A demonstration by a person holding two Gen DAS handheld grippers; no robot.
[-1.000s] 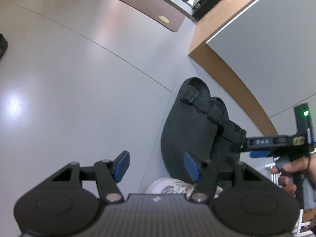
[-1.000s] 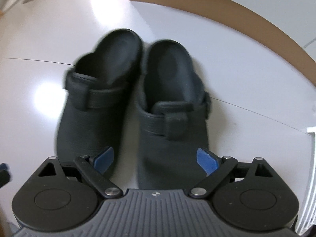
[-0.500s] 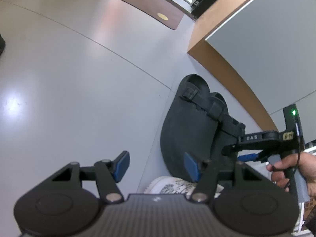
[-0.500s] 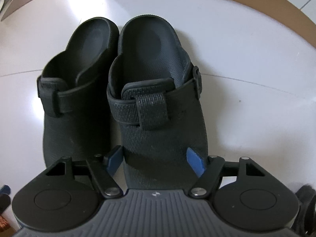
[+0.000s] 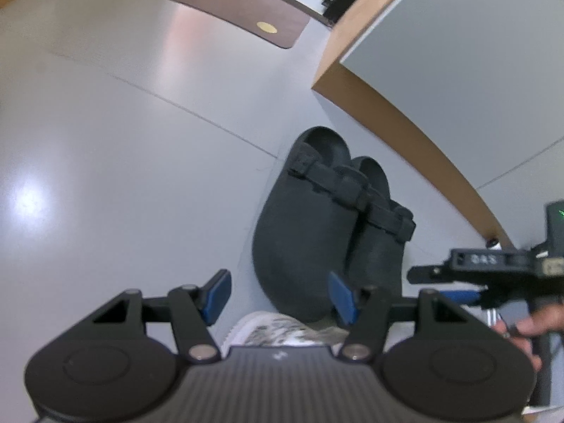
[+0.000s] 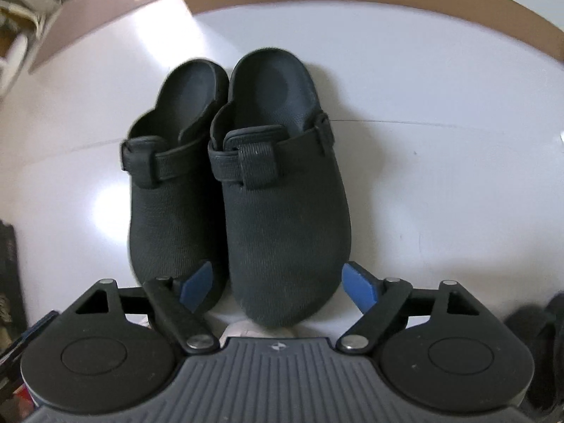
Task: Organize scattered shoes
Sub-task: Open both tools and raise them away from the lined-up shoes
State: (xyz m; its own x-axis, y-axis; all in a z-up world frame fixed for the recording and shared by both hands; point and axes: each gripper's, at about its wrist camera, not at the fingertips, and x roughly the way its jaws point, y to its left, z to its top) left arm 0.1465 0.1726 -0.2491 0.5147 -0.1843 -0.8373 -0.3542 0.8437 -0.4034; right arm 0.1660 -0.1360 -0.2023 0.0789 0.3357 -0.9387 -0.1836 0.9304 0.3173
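Two black clogs stand side by side on the pale floor, heels toward the wall. In the right wrist view the left clog (image 6: 169,211) touches the right clog (image 6: 285,218). My right gripper (image 6: 278,283) straddles the right clog's toe; its jaws are opening and the blue pads (image 6: 359,285) stand clear of the shoe. In the left wrist view the pair (image 5: 303,232) lies ahead, a little right. My left gripper (image 5: 280,298) hangs open above the floor, holding nothing. The right gripper (image 5: 458,278), in a person's hand (image 5: 521,328), shows at the right edge.
A white patterned shoe toe (image 5: 278,328) lies just under the left gripper. A brown baseboard (image 5: 405,134) and grey wall run behind the clogs. A brown mat (image 5: 218,3) lies far back. Something dark (image 6: 543,335) sits at the lower right.
The right clog has come up against the left one, closing the gap between them. The right gripper narrowed around its toe, then widened. The left gripper has drawn back and up.
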